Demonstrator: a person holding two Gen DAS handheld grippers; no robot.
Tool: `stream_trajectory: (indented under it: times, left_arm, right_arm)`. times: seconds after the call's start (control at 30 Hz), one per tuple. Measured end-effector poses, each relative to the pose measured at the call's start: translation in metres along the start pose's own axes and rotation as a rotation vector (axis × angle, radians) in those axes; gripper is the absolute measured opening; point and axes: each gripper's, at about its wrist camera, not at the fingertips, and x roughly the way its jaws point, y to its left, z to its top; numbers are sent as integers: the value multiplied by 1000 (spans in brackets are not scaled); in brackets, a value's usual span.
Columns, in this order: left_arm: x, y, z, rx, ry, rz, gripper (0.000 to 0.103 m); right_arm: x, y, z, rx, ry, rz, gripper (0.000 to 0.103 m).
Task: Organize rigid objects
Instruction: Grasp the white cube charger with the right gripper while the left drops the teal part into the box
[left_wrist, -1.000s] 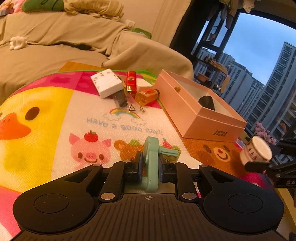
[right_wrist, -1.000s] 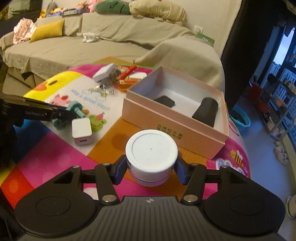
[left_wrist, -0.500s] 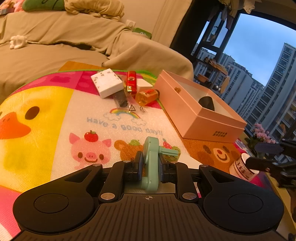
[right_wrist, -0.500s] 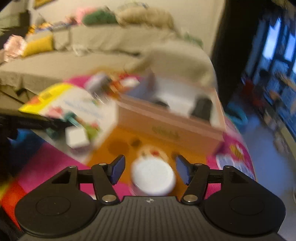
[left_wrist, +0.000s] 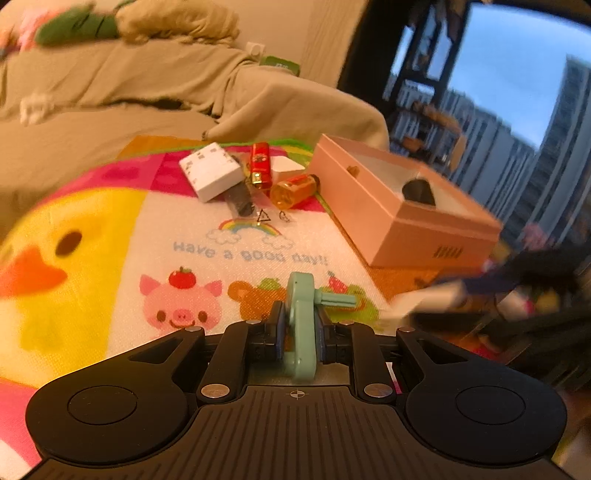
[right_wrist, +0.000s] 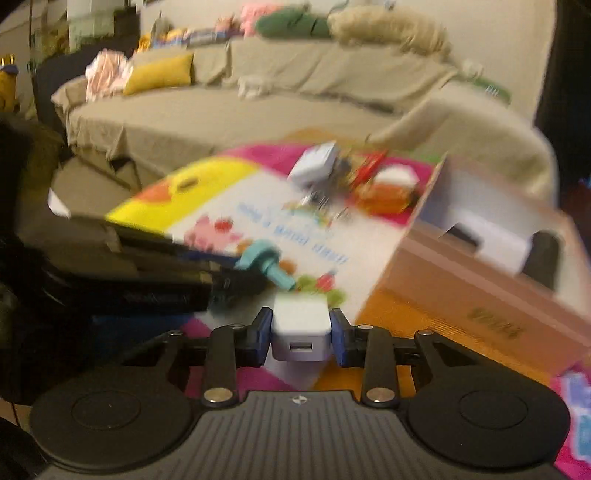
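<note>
Mint plastic crank (left_wrist: 302, 325) is sitting clamped in my left gripper (left_wrist: 300, 334); my right gripper (right_wrist: 301, 334) is grasping a blurred white charger (right_wrist: 301, 332).

Left gripper (left_wrist: 300, 334): jaws clamped on a mint-green plastic crank-shaped piece (left_wrist: 303, 325), flat body upright between the pads, its stub handle pointing right.

Landmark: open pink cardboard box (left_wrist: 399, 210) on the colourful cartoon play mat (left_wrist: 122, 236). Inside the box, a dark rounded object (left_wrist: 417, 190). Just left of the box: an amber bottle (left_wrist: 295, 189) on its side, a red rectangular lighter-like item (left_wrist: 260, 166), a white rectangular charger block (left_wrist: 210, 171), and a dark cylindrical item (left_wrist: 240, 197).

In front of the box, to the right: right gripper (left_wrist: 517, 284), motion-blurred, with a white blurred object (left_wrist: 424, 301) at its tip; grip unclear.
</note>
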Motion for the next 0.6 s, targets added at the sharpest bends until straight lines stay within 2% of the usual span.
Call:
stream_trajectory:
  times: [0.1, 0.23, 0.33, 0.47, 0.53, 0.6]
  left_arm:
    - [-3, -19, -2, 110, 3, 45, 15]
    - [-14, -39, 7, 128, 9, -41, 14]
    - [-19, -61, 40, 157, -11, -126, 14]
    - [-8, -106, 107, 254, -105, -147, 14]
    - [12, -116, 136, 218, -113, -195, 15]
    - [36, -113, 157, 115, -70, -253, 17]
  right_arm:
    - [-41, -19, -3, 26, -75, -71, 32]
    - [-93, -53, -17, 81, -178, -173, 32]
    - [-120, -77, -30, 114, -236, -240, 32]
    - [-129, -105, -46, 193, -273, -295, 32]
    - [-128, -117, -53, 235, -272, -296, 32]
    - [-124, -123, -61, 258, -262, -295, 32]
